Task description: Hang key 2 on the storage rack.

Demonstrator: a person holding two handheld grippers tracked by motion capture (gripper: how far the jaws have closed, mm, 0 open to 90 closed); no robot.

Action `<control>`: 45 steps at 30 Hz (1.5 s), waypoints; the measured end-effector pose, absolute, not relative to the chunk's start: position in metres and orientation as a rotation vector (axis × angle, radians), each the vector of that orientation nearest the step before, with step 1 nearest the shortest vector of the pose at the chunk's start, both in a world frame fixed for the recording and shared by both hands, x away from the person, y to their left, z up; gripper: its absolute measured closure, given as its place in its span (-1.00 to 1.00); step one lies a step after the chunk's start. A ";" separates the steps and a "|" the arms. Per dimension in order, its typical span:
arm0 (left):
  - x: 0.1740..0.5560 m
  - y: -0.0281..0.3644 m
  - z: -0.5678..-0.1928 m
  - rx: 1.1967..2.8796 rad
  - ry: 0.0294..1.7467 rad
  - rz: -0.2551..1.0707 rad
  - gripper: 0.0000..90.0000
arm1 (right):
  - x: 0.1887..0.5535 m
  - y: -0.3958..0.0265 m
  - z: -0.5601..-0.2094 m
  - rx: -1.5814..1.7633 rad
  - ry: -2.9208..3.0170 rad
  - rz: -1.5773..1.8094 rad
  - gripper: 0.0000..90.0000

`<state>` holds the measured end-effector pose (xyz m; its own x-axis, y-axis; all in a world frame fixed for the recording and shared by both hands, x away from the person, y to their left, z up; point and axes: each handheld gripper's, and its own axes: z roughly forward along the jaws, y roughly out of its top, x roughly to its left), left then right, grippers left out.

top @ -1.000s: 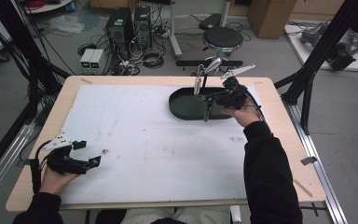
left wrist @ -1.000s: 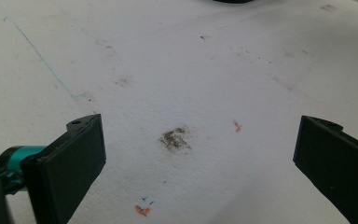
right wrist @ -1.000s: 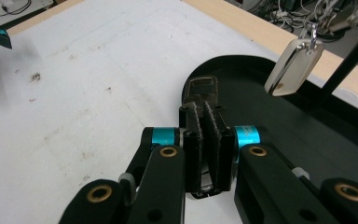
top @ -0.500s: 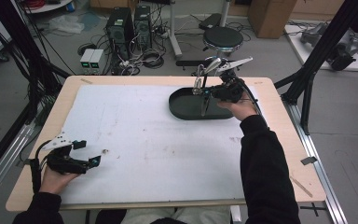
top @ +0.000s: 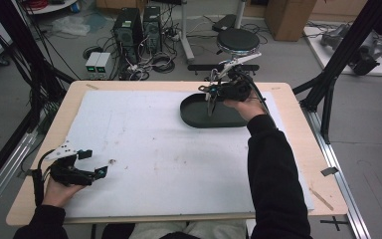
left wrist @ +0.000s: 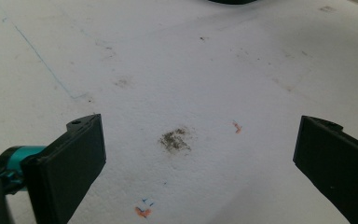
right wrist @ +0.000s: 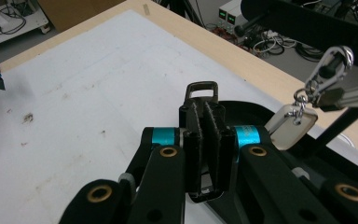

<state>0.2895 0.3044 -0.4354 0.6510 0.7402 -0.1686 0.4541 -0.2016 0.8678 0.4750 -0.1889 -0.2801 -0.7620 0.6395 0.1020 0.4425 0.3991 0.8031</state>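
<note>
**Strap piece held above the tray, near the hanging clip**

A flat black piece ending in a small rectangular metal loop [right wrist: 202,89] is clamped between the pressed-together jaws of the right gripper [right wrist: 204,140], its loop standing out beyond the jaw tips. Beneath and behind the jaws lies a shallow black oval tray [top: 199,113]. To one side of the jaws, close but apart, a silver snap clip with a pale translucent tag [right wrist: 292,124] hangs from a stand. The step in hand is judged to be a carry of the piece toward that clip. Careful alignment of loop and clip is called for next. The left gripper [top: 92,164] is rested on the white table cover [left wrist: 177,70], jaws spread wide with nothing between them.
</note>
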 end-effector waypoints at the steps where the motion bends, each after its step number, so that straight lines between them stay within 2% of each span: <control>1: 0.290 0.304 -0.435 1.845 0.950 0.348 -0.94 | 0.475 -0.189 -0.280 0.958 2.433 1.293 0.92; 20: 0.289 0.305 -0.435 1.841 0.948 0.353 -0.94 | 0.492 -0.164 -0.259 0.928 2.348 1.276 0.92; 45: 0.289 0.304 -0.435 1.840 0.948 0.352 -0.94 | 0.510 -0.134 -0.290 0.940 2.291 0.982 0.92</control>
